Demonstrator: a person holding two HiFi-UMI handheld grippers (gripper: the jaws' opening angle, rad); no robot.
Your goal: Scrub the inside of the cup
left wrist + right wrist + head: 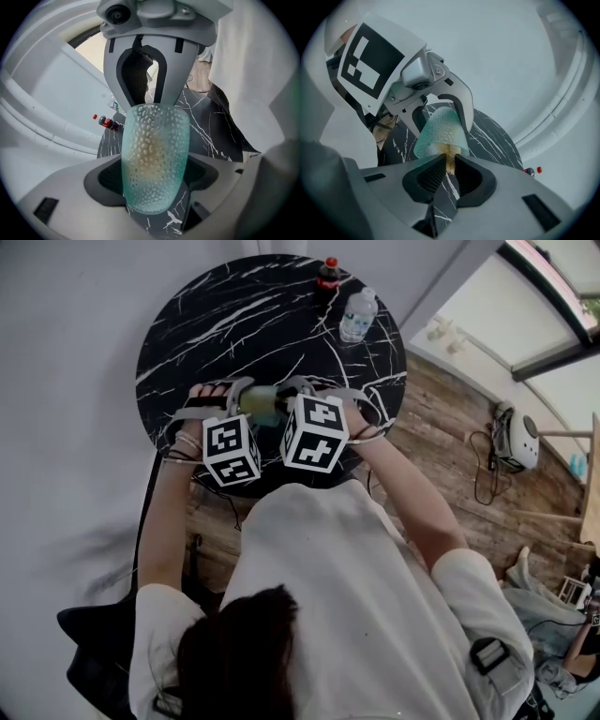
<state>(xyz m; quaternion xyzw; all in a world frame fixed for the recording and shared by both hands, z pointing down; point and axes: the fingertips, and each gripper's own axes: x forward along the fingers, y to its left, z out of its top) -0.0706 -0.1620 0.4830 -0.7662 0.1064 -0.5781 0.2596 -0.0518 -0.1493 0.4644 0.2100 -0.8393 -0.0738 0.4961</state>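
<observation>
Right gripper view shows the right gripper [449, 161] pinched nearly shut on a thin yellow-brown scrub pad [450, 152], whose far end enters the mouth of the cup [440, 129]. The cup, a dimpled green-tinted glass, is clamped across its wall by the left gripper [154, 183], above the black marble table [234, 324]. Its long axis runs roughly in line with the right jaws, mouth toward them, so scrubbing probably calls for strokes along that axis. Dimpled glass obscures pad depth; marker cubes mask the contact in head view.

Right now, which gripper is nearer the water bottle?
Right. The right gripper is apart from the water bottle, on its near side; the left gripper, farther left, holds the cup.
</observation>
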